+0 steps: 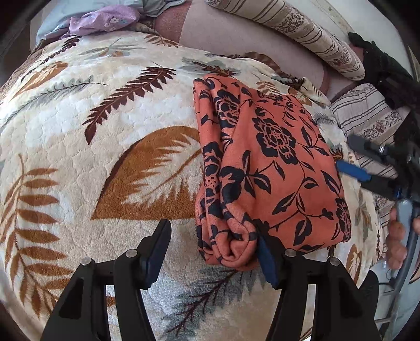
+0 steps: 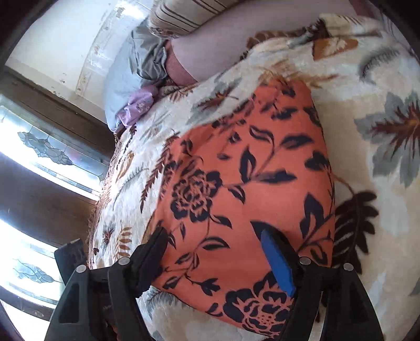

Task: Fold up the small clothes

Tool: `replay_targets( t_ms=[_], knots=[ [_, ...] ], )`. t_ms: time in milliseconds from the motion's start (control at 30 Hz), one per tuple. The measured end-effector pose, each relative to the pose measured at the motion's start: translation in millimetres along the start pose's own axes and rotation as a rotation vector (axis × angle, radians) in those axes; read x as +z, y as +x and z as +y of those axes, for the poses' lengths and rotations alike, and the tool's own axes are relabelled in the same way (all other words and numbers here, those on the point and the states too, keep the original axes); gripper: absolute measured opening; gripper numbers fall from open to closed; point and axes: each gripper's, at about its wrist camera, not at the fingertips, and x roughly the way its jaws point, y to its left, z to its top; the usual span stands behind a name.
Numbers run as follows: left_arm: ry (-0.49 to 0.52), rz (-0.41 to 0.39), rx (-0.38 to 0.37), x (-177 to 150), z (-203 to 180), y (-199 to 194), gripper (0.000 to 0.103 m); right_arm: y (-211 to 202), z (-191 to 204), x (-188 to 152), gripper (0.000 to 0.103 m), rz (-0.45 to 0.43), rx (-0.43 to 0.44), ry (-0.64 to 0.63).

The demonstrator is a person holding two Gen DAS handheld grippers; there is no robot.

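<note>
The orange garment point(image 1: 265, 168) with black flowers lies on the bed, on the leaf-patterned blanket point(image 1: 105, 131), already folded into a compact packet with several layers. Its rolled edges show at the near end in the left wrist view. In my judgement this piece is nearly or fully done; maybe one smoothing or a move to a pile is left.

The left gripper point(image 1: 212, 251) has its jaws spread. One jaw is over the bare blanket to the left of the packet, and the other touches or almost touches the near edge of the fabric, but nothing is pinched between them. The right gripper point(image 2: 212, 251) is also spread wide above the top face of the packet and it holds no cloth. In the left wrist view this gripper shows at the right side of the packet, with the person's fingers point(image 1: 396, 236) around its handle.

At the far left of the bed, near the pillow, a purple cloth point(image 1: 105, 21) and some grey and pale blue cloth point(image 2: 147, 63) lie crumpled. If these belong to the task, they are not yet folded, so work is probably left.
</note>
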Motion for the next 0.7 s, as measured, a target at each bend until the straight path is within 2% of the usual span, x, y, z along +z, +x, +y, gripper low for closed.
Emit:
replay_targets(
  t_ms=[100, 133, 200, 233, 267, 400, 467, 533, 600, 700],
  knots=[
    [-0.025, 0.007, 0.005, -0.8, 2.6, 6.4, 0.064, 10.5, -5.2, 32.3, 0.078, -0.039, 0.003, 0.009],
    [-0.028, 0.004, 0.013, -1.3, 2.5, 7.4, 0.065, 21.6, -13.4, 42.6, 0.078, -0.042, -0.023, 0.012],
    [-0.024, -0.004, 0.028, -2.1, 0.7, 8.3, 0.066, 50.4, -45.8, 57.4, 0.08, 0.024, -0.145, 0.099],
    [-0.018, -0.007, 0.036, -2.0, -1.2, 7.7, 0.067, 59.1, -60.2, 58.9, 0.08, 0.056, -0.139, 0.165],
    [-0.007, -0.008, 0.057, -1.7, -3.7, 7.2, 0.068, 54.8, -61.2, 59.9, 0.08, 0.028, -0.118, 0.189],
    [0.029, -0.021, 0.111, -2.6, -7.8, 10.3, 0.076, 28.5, -29.5, 59.9, 0.081, -0.04, -0.041, 0.099],
    [0.019, -0.019, 0.107, -1.8, -7.0, 11.5, 0.076, 35.1, -28.1, 59.5, 0.081, -0.02, -0.095, 0.062],
    [0.009, -0.018, 0.101, -1.3, -6.4, 9.8, 0.076, 52.5, -50.0, 58.5, 0.081, 0.055, -0.159, 0.113],
    [0.022, -0.02, 0.117, -1.6, -7.8, 6.8, 0.076, 46.6, -54.3, 57.6, 0.081, 0.018, -0.136, 0.154],
    [0.04, -0.028, 0.135, -4.1, -10.1, 2.8, 0.076, 26.4, -28.4, 49.5, 0.081, -0.015, -0.122, 0.099]
  ],
)
